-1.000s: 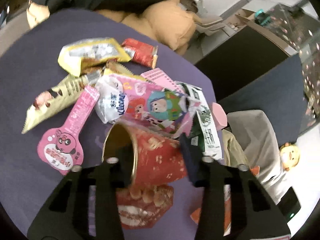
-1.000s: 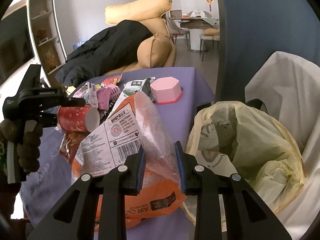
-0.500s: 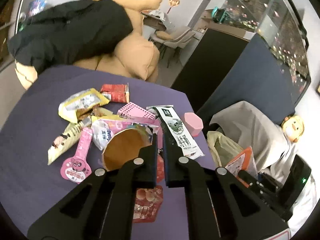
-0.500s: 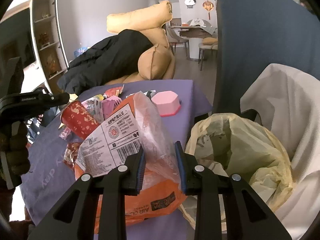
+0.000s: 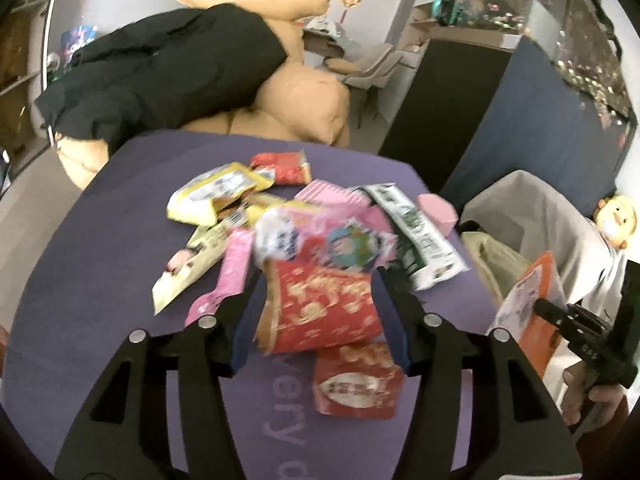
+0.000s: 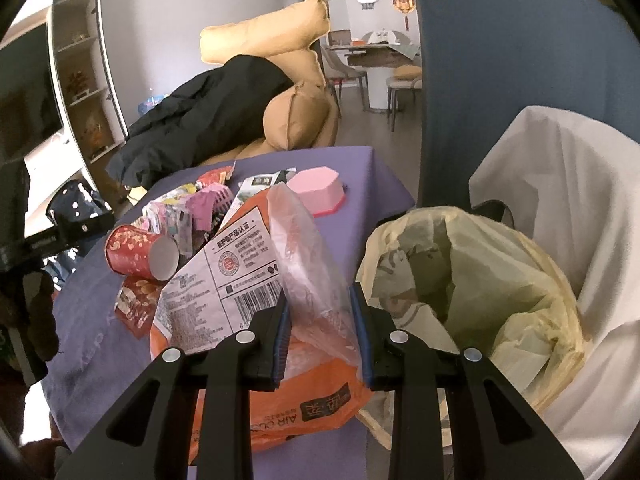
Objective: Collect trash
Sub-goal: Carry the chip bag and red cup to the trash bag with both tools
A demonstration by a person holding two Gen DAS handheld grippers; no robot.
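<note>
While red paper cup [image 5: 326, 312] lies on its side on table [image 5: 100, 248], between left gripper [image 5: 320, 320] jaws, spread wide; right gripper [image 6: 320, 336] pinches orange bag [image 6: 256, 360], bin liner [image 6: 472, 280] just right.

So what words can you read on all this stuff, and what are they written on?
"AIR CUS", upside down and cut off, on the orange bag that the right tool holds.
"very", only partly seen, woven into the purple tablecloth.
A barcode and a round stamp show on the orange bag's white label; its small print is too tiny to read.
The red cup and the snack wrappers are too blurred to read.
</note>
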